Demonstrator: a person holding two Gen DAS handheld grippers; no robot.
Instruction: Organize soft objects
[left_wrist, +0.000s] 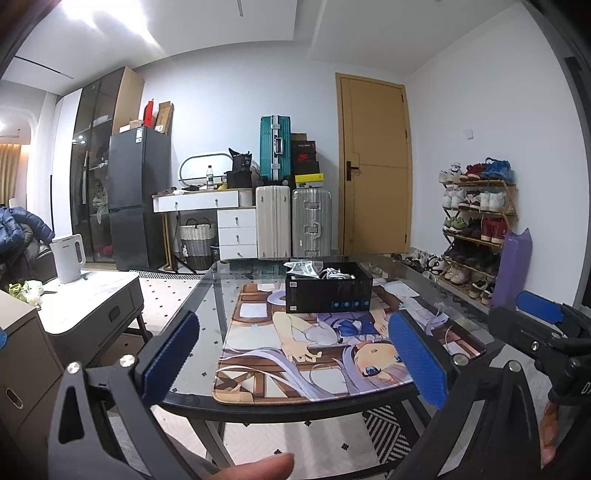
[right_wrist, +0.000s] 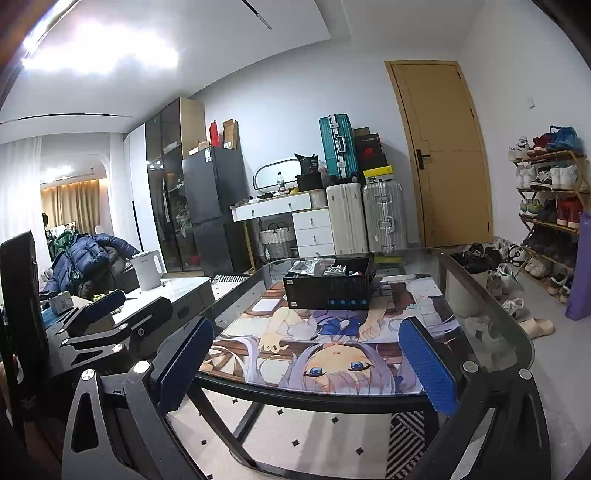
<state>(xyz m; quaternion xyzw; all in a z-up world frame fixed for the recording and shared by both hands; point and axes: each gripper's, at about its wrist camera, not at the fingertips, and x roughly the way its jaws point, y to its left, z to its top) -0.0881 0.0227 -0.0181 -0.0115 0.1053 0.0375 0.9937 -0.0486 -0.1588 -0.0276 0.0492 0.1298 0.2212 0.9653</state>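
A black open box (left_wrist: 328, 287) with white cables and packets inside sits at the far middle of a glass table (left_wrist: 214, 295), on an anime-print mat (left_wrist: 314, 354). It also shows in the right wrist view (right_wrist: 328, 288), on the same mat (right_wrist: 332, 350). My left gripper (left_wrist: 295, 358) is open and empty, held over the table's near edge. My right gripper (right_wrist: 306, 365) is open and empty too, beside the left one, and shows at the right of the left wrist view (left_wrist: 535, 325). The left gripper shows at the left of the right wrist view (right_wrist: 110, 310).
A side cabinet (left_wrist: 92, 306) with a white kettle (left_wrist: 68, 258) stands left of the table. A shoe rack (left_wrist: 476, 229), a purple mat roll (left_wrist: 511, 266) and loose shoes are to the right. Suitcases (left_wrist: 291, 221), a dresser and a fridge line the far wall.
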